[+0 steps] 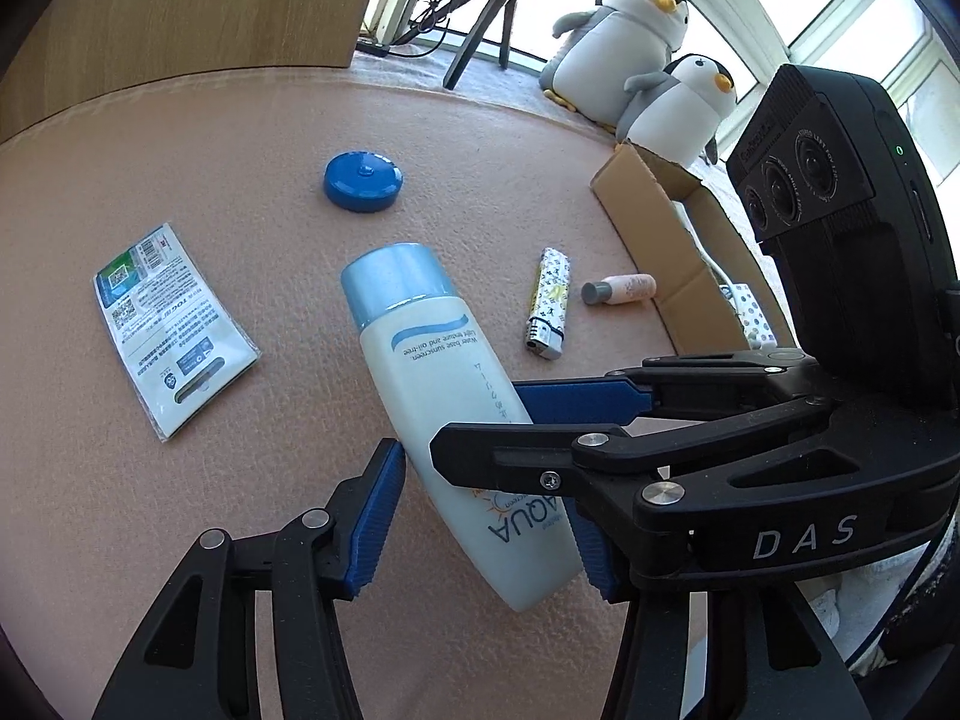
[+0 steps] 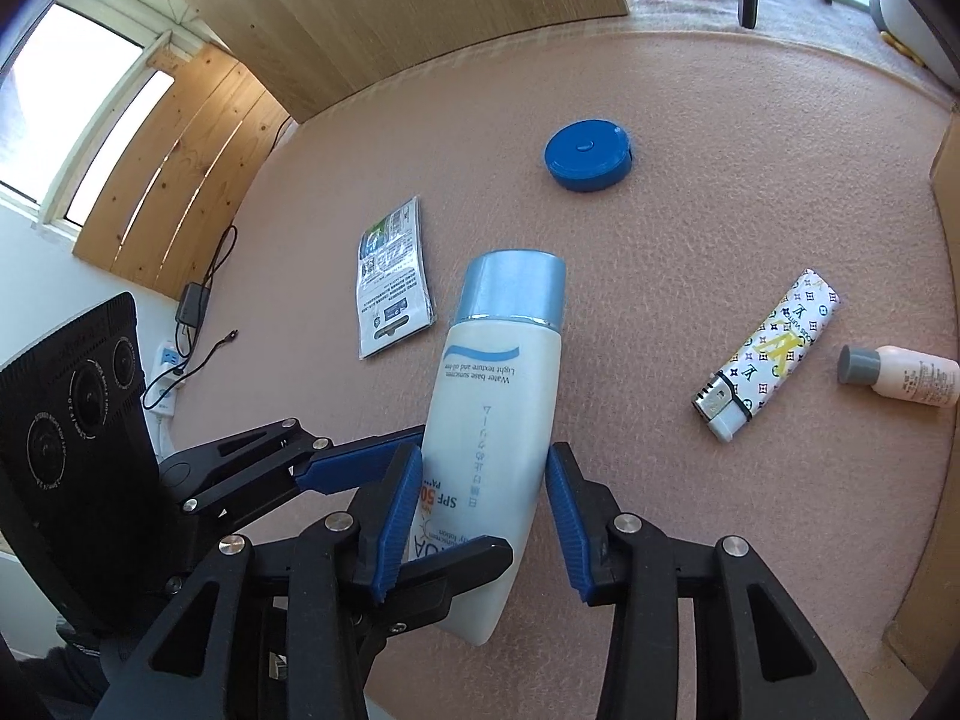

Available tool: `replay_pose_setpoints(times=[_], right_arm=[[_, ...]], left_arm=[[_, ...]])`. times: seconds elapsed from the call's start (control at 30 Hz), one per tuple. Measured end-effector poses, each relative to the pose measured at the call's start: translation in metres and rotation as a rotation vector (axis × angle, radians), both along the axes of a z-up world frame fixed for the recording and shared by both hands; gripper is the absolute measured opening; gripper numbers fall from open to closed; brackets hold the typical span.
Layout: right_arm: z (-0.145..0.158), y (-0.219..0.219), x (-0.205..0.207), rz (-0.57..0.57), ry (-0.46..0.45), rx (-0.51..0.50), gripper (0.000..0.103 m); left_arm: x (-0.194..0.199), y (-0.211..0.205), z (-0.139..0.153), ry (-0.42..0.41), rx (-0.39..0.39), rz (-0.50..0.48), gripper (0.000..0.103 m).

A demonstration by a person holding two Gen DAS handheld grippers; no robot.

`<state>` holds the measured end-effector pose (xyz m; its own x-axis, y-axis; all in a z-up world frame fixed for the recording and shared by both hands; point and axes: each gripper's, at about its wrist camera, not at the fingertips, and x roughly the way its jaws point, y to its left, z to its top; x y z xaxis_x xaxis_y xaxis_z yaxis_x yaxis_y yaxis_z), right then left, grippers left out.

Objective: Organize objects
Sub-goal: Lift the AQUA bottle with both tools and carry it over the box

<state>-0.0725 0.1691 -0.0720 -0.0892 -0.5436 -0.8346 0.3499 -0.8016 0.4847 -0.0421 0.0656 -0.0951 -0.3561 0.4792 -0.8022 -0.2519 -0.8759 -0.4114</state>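
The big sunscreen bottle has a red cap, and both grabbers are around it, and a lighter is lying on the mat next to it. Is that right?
Almost. The sunscreen bottle has a light blue cap, not red; the right wrist view shows it clearly. The rest holds: the left gripper and right gripper both sit around the bottle, and the lighter lies on the mat beside it.

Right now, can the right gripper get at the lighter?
Probably not yet: the right gripper has its pads around the sunscreen bottle, as does the left gripper. The lighter itself lies uncovered on the mat, to the right.
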Motion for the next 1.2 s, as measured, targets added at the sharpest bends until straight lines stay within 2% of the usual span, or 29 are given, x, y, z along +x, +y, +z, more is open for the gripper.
replay_pose_setpoints(times=[0.33,0.7,0.93,1.13,1.2], right_arm=[[0.038,0.076,-0.015,-0.134,0.091,-0.007,0.039],[0.067,0.161,-0.034,-0.286,0.173,0.020,0.039],[0.068,0.209,-0.051,-0.366,0.189,0.036,0.039],[0.065,0.238,-0.065,-0.412,0.190,0.027,0.040],[0.067,0.246,-0.066,-0.453,0.201,0.042,0.047]], left_arm=[[-0.030,0.066,0.033,0.091,0.003,-0.119,0.056],[-0.058,0.161,0.061,0.175,0.025,-0.241,0.056],[-0.082,0.217,0.062,0.183,0.061,-0.264,0.056],[-0.099,0.246,0.058,0.189,0.053,-0.273,0.056],[-0.103,0.252,0.058,0.199,0.046,-0.259,0.056]])
